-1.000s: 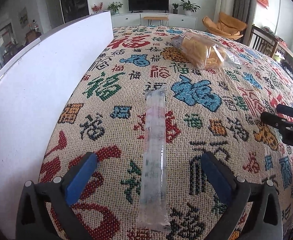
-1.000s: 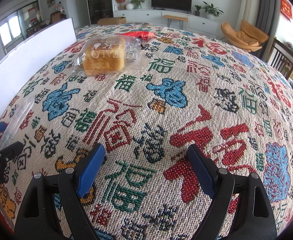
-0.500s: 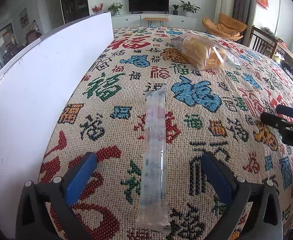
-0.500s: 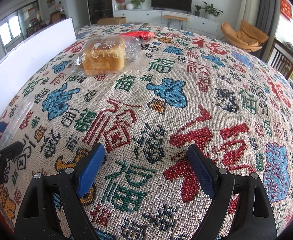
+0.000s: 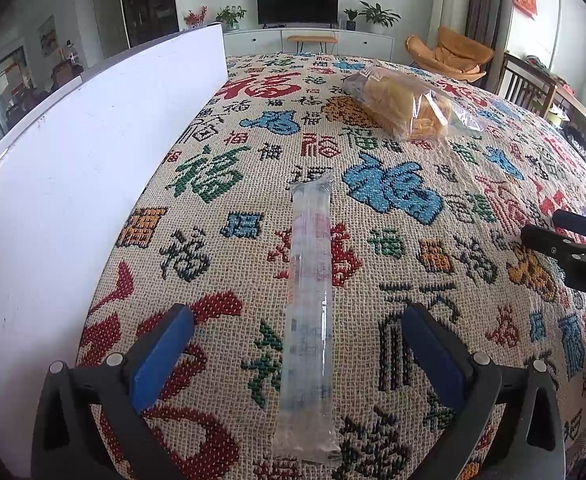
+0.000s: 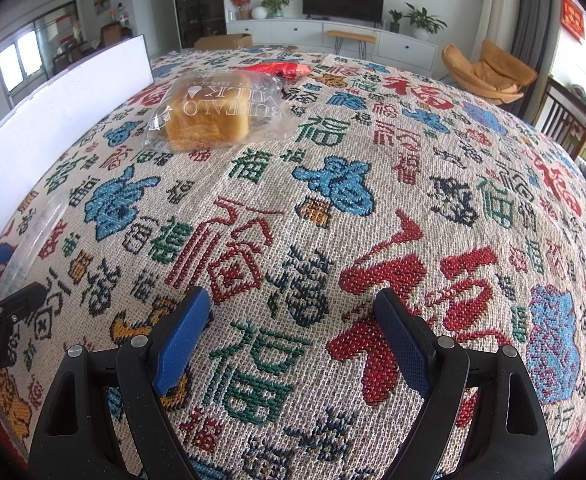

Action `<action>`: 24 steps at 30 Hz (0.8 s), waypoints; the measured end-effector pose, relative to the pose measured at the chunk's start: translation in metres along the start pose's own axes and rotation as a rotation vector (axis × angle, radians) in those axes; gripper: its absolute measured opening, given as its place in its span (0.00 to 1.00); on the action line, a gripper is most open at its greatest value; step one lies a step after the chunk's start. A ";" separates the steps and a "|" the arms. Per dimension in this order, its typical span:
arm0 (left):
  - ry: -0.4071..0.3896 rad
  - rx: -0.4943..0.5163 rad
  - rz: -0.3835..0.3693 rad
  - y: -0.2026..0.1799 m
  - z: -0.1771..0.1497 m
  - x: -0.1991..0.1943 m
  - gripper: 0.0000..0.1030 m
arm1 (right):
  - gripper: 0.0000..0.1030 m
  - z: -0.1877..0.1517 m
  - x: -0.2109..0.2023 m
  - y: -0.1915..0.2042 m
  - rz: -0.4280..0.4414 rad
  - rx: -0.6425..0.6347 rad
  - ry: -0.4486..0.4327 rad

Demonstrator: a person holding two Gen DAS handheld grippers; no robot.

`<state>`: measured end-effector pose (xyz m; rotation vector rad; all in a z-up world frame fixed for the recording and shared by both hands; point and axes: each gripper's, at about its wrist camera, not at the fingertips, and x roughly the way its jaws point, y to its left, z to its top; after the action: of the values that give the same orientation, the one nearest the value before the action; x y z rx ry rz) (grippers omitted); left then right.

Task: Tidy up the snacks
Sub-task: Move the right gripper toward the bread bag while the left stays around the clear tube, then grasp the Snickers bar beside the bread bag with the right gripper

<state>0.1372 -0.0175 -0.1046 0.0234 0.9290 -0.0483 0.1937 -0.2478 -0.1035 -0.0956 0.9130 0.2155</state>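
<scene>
Left gripper (image 5: 299, 344) fingers wide, straddling the tube pack (image 5: 308, 312) — it lies lengthwise, 6 to 12 o'clock, on the cloth (image 5: 413, 240). Right gripper (image 6: 289, 336) wide too, holding nothing. Bread bag (image 6: 209, 114) at 11 o'clock, red pack (image 6: 277, 69) beyond it. Risk: slick clear film could squirt from the pads — or crush if pinched hard.

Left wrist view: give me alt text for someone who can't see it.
A long clear plastic packet lies on a patterned tablecloth between the open left claw. Bagged bread sits farther back, a white board stands left, and the right claw enters at right.
</scene>
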 end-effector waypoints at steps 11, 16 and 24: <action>-0.001 0.000 -0.001 0.000 0.000 0.000 1.00 | 0.84 0.186 -0.004 -0.021 0.258 0.168 -0.047; -0.002 0.001 -0.001 0.000 0.000 0.000 1.00 | 0.82 0.229 0.086 -0.013 0.406 0.411 0.191; -0.002 0.001 -0.003 0.000 0.001 -0.001 1.00 | 0.69 0.236 0.150 0.028 0.191 0.304 0.361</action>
<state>0.1374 -0.0180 -0.1036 0.0229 0.9265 -0.0512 0.4590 -0.1577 -0.0784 0.2434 1.3061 0.2381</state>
